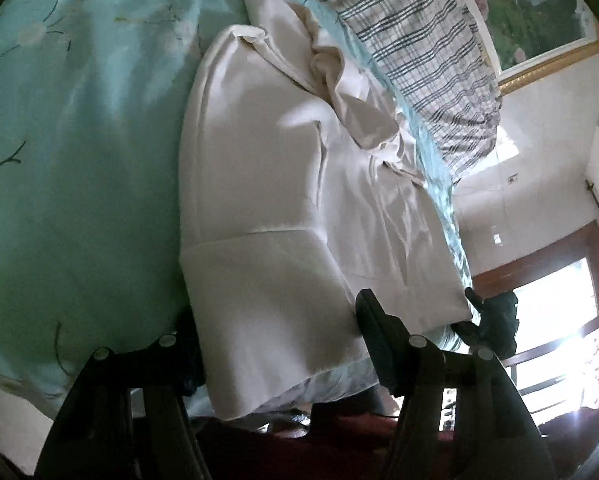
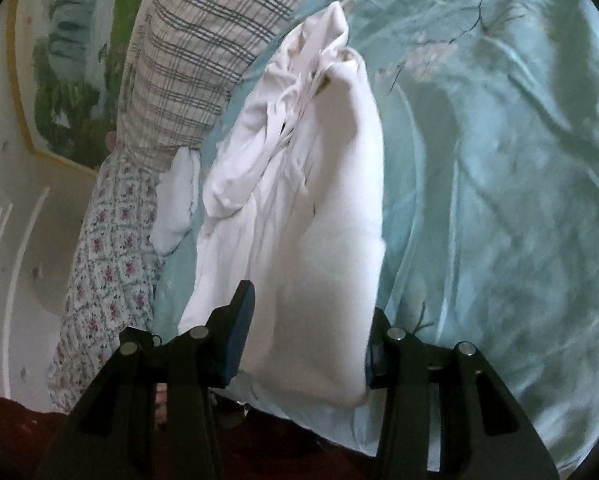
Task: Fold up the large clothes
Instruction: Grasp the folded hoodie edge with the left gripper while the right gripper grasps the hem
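A large white garment lies partly folded on a pale turquoise floral bed sheet. In the left wrist view its near hem hangs between my left gripper's wide-apart fingers, the right finger beside the cloth; the left finger is hidden behind it. The other gripper shows at the garment's far corner. In the right wrist view the garment runs away in a bunched strip, and my right gripper is open with the near end lying between its fingers.
A plaid pillow and a floral-print pillow lie along the bed's edge by a framed landscape picture. A small white cloth lies beside the garment. A bright window is at the side.
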`<state>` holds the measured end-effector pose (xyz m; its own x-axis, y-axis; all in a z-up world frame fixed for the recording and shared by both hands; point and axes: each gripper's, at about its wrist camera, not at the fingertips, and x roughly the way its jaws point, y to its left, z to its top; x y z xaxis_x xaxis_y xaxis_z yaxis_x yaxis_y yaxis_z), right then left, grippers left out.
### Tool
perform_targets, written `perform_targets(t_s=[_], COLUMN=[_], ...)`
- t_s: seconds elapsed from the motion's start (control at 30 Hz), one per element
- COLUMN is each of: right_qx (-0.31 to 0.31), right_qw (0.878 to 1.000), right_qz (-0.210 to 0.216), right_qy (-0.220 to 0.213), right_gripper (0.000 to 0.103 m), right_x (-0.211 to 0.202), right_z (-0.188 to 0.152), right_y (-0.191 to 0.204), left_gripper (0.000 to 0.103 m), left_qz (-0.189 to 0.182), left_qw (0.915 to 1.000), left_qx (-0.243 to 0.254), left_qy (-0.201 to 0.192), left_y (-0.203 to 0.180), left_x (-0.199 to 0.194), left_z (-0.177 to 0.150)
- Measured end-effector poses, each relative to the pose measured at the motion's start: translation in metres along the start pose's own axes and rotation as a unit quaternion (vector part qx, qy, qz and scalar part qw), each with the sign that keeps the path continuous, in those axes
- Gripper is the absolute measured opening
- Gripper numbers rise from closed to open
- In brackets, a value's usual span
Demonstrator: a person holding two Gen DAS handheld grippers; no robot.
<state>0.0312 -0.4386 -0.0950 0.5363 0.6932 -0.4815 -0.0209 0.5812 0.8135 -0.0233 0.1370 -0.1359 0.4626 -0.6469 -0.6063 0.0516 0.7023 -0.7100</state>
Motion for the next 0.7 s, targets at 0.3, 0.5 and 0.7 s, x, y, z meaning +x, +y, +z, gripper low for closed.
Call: perform_targets(t_s=[0.3, 0.5, 0.7], right_qx=[-0.035, -0.057, -0.076], right_qw=[0.997, 0.998, 0.995], right_qz=[-0.062, -0.016, 0.023], right_qy=[0.007, -0.012, -0.053], right_gripper=[0.010, 0.009, 0.009], right_x=[0.011, 0.000, -0.013], right_z=[-0.003, 0.006, 0.032], right_y=[0.010, 0.031, 0.061], left_gripper=[0.013, 0.011, 0.010], left_qz=[0.027, 0.006, -0.004], left_qw=[0.9995, 0.9979, 0.9922], left_qx=[0.015, 0.047, 0.074], left_qy=[-0.008, -0.045, -0.100], left_y=[-0.006, -0.029, -0.058], left_x=[0.005, -0.017, -0.040], left_z=[0.009, 0.024, 0.063])
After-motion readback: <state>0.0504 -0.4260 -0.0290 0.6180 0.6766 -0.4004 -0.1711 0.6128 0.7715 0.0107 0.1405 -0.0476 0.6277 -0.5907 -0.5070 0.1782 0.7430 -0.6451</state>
